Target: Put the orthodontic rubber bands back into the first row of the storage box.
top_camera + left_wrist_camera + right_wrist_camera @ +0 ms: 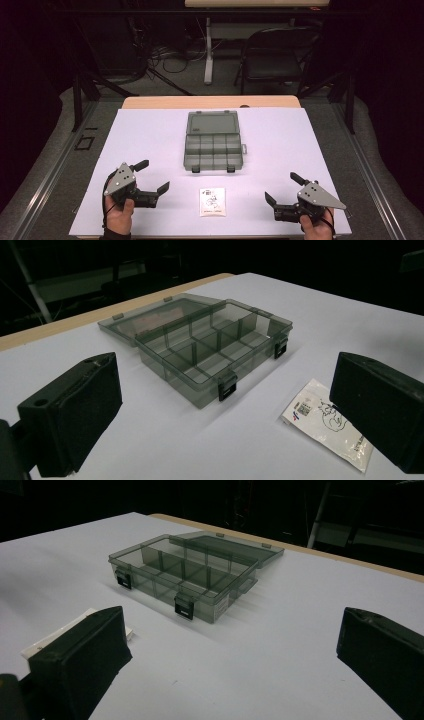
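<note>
- Left tool point(154, 176) held in a hand point(119, 215) at the near left of the white-covered counter point(150, 135), jaws spread wide with nothing between them, aimed toward the middle.
- Grey three-cornered plate point(120, 179) on top of that tool.
- In the left gripper view, both black jaws apart at the bottom corners, the organizer box point(200, 347) and the packet point(327, 422) lying beyond them on the white surface.
- Smoky transparent organizer box point(212, 141) at the centre of the counter, lid point(212, 122) swung fully open and lying flat toward the far edge.
- Box tray split by dividers into compartments, all looking bare; two dark latches point(195, 169) on the near wall, a small tab point(244, 148) on the right side.
- Small white packet point(212, 201) with printed drawing and code, flat on the counter just in front of the box, apart from it, between the two tools.
- Right tool point(283, 192) held in a hand point(315, 229) at the near right, jaws likewise spread and gripping nothing, pointing inward.
- In the right gripper view, box point(185, 577) ahead, lid point(230, 545) behind the tray; corner of the packet point(75, 627) partly hidden behind the left-hand jaw.
- Bare wooden counter edge point(210, 102) past the white covering; folding chair point(275, 55) and cables point(170, 57) on the floor beyond, in dim light.
</note>
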The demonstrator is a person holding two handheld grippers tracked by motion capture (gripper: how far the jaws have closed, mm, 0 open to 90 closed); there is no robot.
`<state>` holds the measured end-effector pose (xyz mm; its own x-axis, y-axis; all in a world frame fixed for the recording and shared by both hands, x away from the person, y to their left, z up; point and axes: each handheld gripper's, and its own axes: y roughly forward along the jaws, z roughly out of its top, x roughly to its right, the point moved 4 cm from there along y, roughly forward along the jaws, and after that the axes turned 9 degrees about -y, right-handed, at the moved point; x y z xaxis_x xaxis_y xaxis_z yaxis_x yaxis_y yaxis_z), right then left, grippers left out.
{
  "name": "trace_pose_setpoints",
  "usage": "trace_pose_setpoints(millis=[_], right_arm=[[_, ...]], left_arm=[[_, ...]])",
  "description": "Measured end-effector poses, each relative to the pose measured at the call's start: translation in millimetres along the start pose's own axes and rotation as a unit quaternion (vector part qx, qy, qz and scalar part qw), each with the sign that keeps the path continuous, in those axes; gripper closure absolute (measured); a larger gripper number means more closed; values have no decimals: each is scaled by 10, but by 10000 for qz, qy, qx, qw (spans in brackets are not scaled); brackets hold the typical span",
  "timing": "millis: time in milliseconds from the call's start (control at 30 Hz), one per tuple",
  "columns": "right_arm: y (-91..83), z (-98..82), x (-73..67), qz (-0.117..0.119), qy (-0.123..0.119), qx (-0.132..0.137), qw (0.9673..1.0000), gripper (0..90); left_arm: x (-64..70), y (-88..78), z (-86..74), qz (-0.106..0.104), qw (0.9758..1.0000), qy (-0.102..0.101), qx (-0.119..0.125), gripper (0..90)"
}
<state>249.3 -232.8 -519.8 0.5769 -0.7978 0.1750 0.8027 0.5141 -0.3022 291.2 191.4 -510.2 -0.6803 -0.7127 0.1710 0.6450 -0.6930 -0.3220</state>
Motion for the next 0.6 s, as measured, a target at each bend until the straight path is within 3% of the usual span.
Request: trace_pose_setpoints(millis=[67, 400, 600], right_arm=[[14, 7, 0, -44, 2, 123, 9999, 0], [10, 10, -25, 15, -57, 90, 9999, 0], [-1, 27, -35, 17, -68, 125, 9999, 0]], left_arm=[[10, -4, 1, -17, 10000, 12, 1, 5], [60, -35, 31, -154, 9998, 27, -98, 6], [115, -13, 54, -394, 9989, -142, -193, 6]])
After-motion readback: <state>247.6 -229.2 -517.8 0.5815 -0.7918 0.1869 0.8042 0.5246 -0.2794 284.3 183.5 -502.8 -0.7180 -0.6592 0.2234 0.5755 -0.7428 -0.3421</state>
